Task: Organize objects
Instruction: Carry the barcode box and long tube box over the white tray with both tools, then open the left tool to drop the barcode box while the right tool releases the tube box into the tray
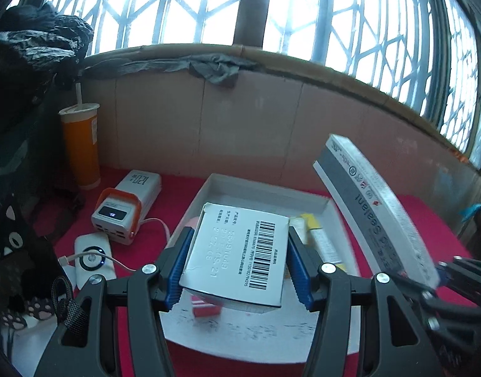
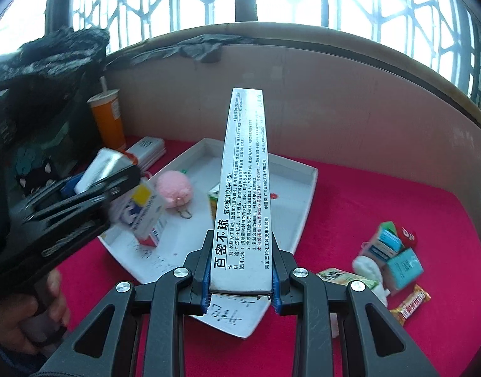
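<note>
A: A barred window is throwing hard light over a bench (image 2: 397,188) draped in red cloth, with a white tray (image 2: 309,176) lying open on it.

B: Both grippers are carrying something. The left gripper (image 1: 237,264) is clamping a white barcode box (image 1: 237,251) over the tray, pads pressing its two sides. The right gripper (image 2: 240,282) is pinching the near end of a long sealant box (image 2: 245,182), which is sticking out above the tray.

A: That long box is worrying me. Being held only at one end, it is likely to droop or swing into the left gripper working close beside it.

B: And the tray is already filling up: a pink pompom (image 2: 174,188), a small green carton (image 2: 216,201), a yellow tube box (image 1: 319,235). Dropping the barcode box carelessly could tip those.

A: Meanwhile teal cartons (image 2: 394,251) and a snack bar (image 2: 411,304) are waiting on the cloth, well apart from the tray.
</note>
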